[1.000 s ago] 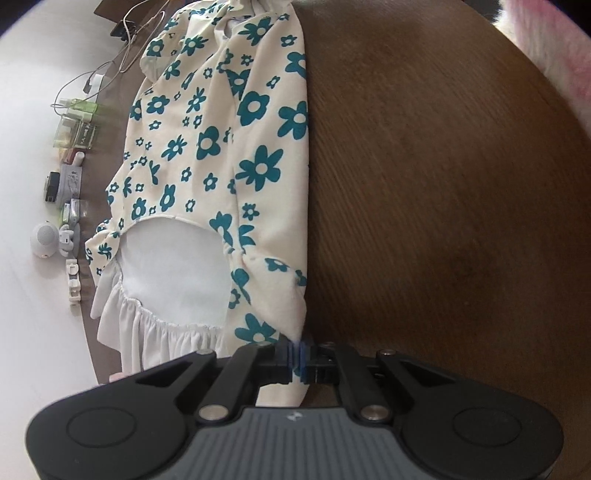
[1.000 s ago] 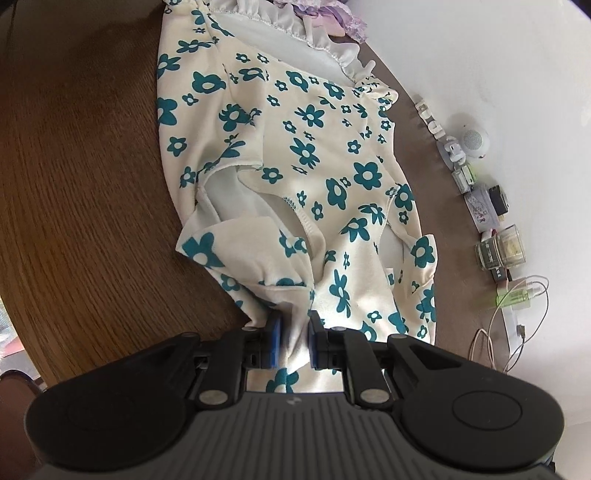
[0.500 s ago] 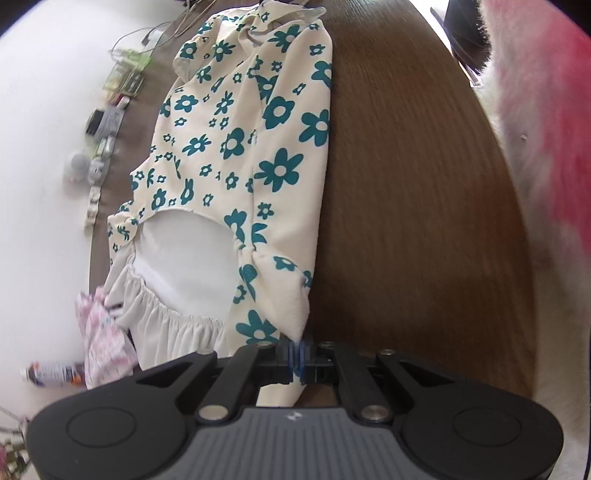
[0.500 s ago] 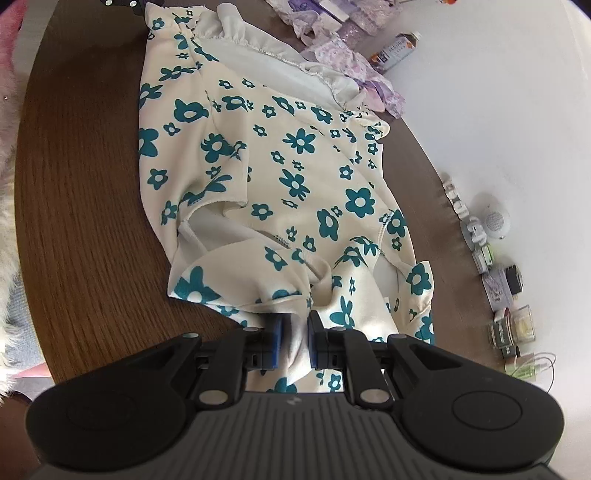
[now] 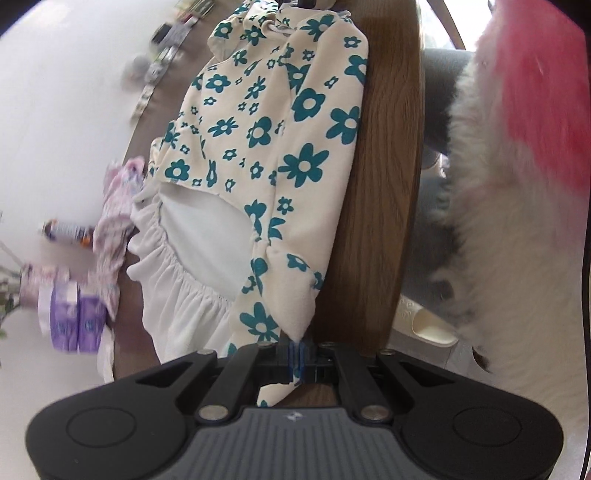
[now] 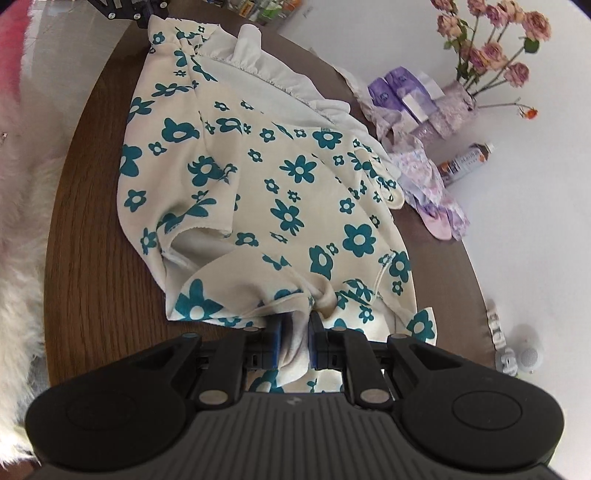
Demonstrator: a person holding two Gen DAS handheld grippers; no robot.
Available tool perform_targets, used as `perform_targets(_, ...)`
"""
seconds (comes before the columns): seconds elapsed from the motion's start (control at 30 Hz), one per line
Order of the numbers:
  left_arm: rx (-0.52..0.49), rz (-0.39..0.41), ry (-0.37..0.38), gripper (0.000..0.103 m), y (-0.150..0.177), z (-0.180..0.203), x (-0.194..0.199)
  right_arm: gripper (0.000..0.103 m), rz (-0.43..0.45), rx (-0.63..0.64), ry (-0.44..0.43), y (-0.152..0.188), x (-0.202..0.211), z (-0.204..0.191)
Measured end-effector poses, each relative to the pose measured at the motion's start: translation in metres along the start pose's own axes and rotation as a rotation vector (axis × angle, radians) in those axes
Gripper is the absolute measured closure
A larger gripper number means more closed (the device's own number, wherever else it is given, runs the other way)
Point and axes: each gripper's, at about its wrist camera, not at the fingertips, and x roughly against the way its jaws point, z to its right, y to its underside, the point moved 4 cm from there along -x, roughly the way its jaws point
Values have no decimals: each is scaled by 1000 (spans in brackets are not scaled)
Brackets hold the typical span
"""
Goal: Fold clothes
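A cream garment with teal flowers [image 5: 280, 147] [image 6: 280, 192] and a white ruffled hem [image 5: 173, 280] lies along the brown wooden table [image 5: 376, 192] [image 6: 96, 236]. My left gripper [image 5: 295, 356] is shut on a corner of the garment near the table's near edge. My right gripper [image 6: 293, 341] is shut on a bunched fold at the garment's other end. In the right wrist view the left gripper [image 6: 142, 16] shows at the far end, holding the cloth.
A pink and purple cloth [image 6: 432, 188], purple packets [image 6: 397, 92], a bottle [image 6: 465, 162] and a vase of dried roses [image 6: 491, 55] sit along the table's far side. Small gadgets [image 6: 517, 350] line that edge. A fluffy white and pink sleeve [image 5: 517, 155] is beside the table.
Both grippers have lifted and drawn back while still holding the garment, so more of the table, the vase and the packets have come into view. The cloth has shifted with them.
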Motion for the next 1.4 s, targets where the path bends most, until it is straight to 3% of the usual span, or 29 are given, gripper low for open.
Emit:
perform_targets(0.13, 34, -31, -12, 101, 18, 2, 1, 90, 42, 45, -15, -24, -16, -2)
perform_targets(0.27, -6, -11, -12, 101, 11, -3, -7, 90, 35, 38, -24, -23, -20, 3)
perform_targets(0.4, -91, 55, 4, 101, -23, -27, -34, 90, -28, -34, -16, 6, -8, 7)
perform_targets(0.6, -210, 146, 14, 101, -66, -37, -53, 90, -191, -118, 51, 66, 15, 16)
perform_targets(0.8, -241, 174, -14, 101, -87, -41, -64, 91, -264, -195, 97, 103, 28, 23)
perform_targets(1.2, -204, 143, 22, 101, -62, -24, -39, 91, -277, -183, 81, 95, 39, 9)
perform_targets(1.27, -176, 146, 22, 97, -58, -23, -35, 90, -284, -175, 83, 92, 41, 6)
perform_targets(1.33, -128, 157, 19, 95, -57, -31, -30, 82, -283, -206, 84, 91, 47, 10)
perform_targets(1.4, -74, 173, 18, 88, -56, -43, -22, 60, -256, -270, 84, 88, 59, 19)
